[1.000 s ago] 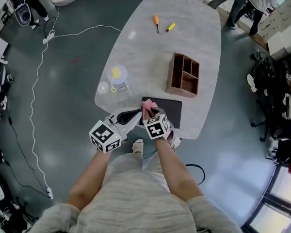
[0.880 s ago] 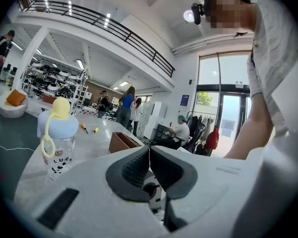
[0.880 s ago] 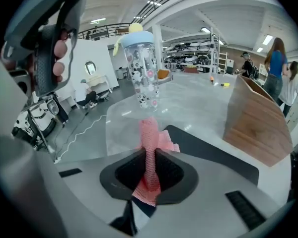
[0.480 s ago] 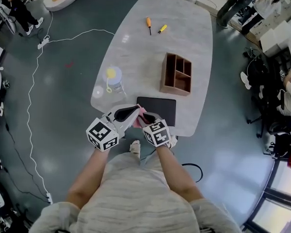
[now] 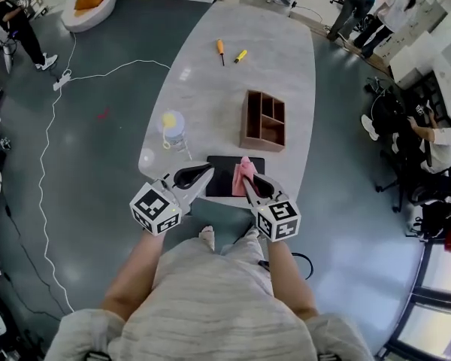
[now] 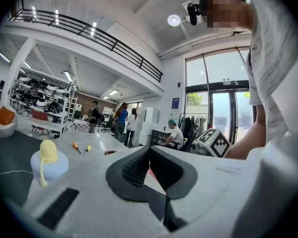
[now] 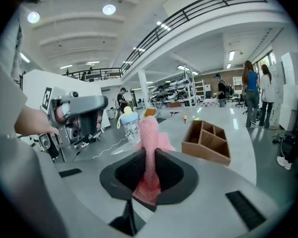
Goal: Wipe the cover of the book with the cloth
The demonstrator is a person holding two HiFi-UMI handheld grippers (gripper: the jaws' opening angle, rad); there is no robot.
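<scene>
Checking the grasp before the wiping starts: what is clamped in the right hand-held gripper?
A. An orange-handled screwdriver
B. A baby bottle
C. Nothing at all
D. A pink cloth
D: in the right gripper view, the right hand-held gripper has its jaws pressed on a pink cloth that sticks up from between them, above the black book.

**Near edge crowded, middle of the table open**

The wooden organizer (image 5: 264, 120) stands just beyond the book (image 5: 224, 170) at the table's (image 5: 210, 89) near edge, barring the way straight ahead. A bottle (image 5: 173, 128) stands by the left edge. Bare top stretches from there to an orange screwdriver (image 5: 220, 49) and a yellow one (image 5: 240, 55) at the far end
</scene>
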